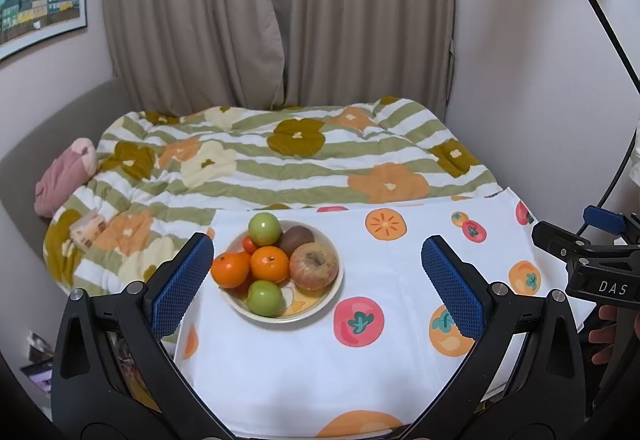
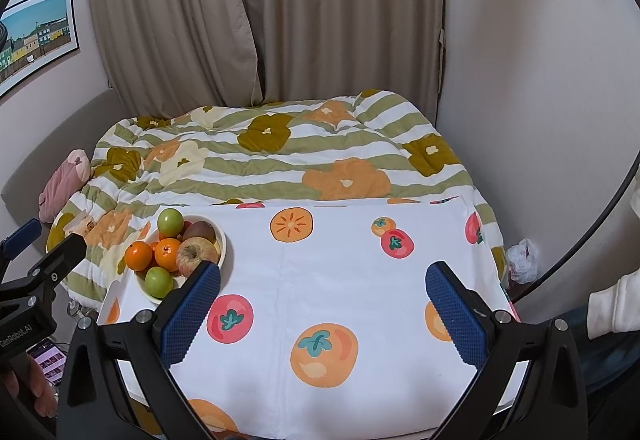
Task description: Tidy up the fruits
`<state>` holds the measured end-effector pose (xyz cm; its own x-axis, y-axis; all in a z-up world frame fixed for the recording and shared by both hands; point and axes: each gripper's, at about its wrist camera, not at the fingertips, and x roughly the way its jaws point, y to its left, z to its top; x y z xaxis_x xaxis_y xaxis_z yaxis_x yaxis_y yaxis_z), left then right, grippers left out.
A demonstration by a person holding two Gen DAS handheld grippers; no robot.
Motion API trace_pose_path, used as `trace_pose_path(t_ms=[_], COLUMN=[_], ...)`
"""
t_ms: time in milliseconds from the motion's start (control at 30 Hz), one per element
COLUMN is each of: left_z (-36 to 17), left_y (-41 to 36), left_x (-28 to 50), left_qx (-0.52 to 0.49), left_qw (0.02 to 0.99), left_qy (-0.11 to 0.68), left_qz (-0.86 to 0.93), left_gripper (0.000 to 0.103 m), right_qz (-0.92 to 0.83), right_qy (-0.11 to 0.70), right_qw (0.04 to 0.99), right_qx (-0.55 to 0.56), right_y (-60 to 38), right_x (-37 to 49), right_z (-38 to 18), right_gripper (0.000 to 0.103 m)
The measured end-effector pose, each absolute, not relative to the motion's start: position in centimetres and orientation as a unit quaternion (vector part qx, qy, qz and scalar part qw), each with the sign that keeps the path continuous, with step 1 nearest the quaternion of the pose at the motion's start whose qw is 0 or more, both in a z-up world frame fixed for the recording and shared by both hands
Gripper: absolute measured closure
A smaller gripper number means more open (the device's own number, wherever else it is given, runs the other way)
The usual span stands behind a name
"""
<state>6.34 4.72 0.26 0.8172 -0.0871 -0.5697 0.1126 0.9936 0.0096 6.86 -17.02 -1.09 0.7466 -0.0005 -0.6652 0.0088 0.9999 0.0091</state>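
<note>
White plastic bag (image 2: 523,260), right view only.

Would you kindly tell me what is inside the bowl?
The bowl holds two green apples, two oranges, a reddish apple, a kiwi and a small partly hidden orange-red fruit; anything underneath is covered.

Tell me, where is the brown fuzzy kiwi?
The brown fuzzy kiwi sits at the back of the cream bowl, between the upper green apple and the big reddish apple.

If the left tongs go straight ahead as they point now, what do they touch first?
Probably the cloth on the table, just right of the bowl. The open left tongs hold nothing, and depth is unclear.
</note>
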Motion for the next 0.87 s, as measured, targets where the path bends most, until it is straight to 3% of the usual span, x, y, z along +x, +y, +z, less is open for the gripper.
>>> trace_pose_path(t_ms=[867], left_z=[-0.5], left_y=[6.2], left_x=[6.1], left_qx=[0.012], left_qw=[0.953], left_qy=[0.299], left_qz=[-0.049], left_gripper=[0.0], right_qz=[-0.004], right_qy=[0.355], right_qw=[0.935], right_qx=[0.006], right_y=[-16.9], right_x=[6.9], right_z=[-1.1], right_gripper=[0.0])
